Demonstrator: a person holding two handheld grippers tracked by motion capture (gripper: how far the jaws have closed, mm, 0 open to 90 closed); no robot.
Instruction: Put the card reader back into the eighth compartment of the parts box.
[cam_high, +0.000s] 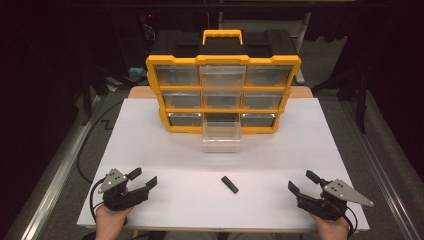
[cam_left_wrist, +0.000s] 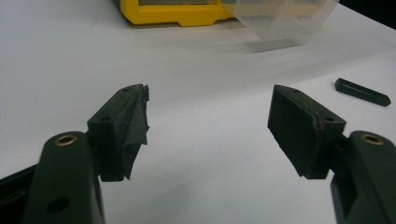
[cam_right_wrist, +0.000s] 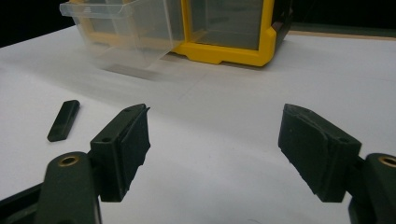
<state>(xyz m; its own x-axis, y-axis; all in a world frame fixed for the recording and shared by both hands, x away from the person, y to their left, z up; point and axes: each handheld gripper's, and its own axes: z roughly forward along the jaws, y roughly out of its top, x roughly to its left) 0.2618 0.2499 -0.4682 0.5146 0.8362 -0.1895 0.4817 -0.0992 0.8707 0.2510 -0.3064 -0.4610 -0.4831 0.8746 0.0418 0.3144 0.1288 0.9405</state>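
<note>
Small black bar (cam_high: 229, 184), a short dark stick, lies flat on the white bench (cam_high: 165, 150), in front of the yellow organizer (cam_high: 223, 95) and a little toward the person from the clear drawer (cam_high: 221, 135). This drawer is pulled out of the bottom middle slot of the organizer and its front tips down onto the bench, so the opening step looks already done. What is left, as I judge, is to pick up the bar, put it in the drawer and push the drawer back; none of this has begun. The left gripper (cam_high: 145, 179) rests at the near edge of the bench, well to the left of the organizer's centre line, with its jaws apart and nothing between them; in the left gripper view the bar (cam_left_wrist: 362, 92) shows beyond its right jaw, apart from it. The right gripper (cam_high: 303, 181) rests at the near edge on the other side, also with jaws apart and empty; in the right gripper view the bar (cam_right_wrist: 63, 120) lies beyond its left jaw and the drawer (cam_right_wrist: 122, 29) leans out of the organizer (cam_right_wrist: 229, 32) behind. The bar is between both grippers, near to neither, and seems slightly closer to the right one.
</note>
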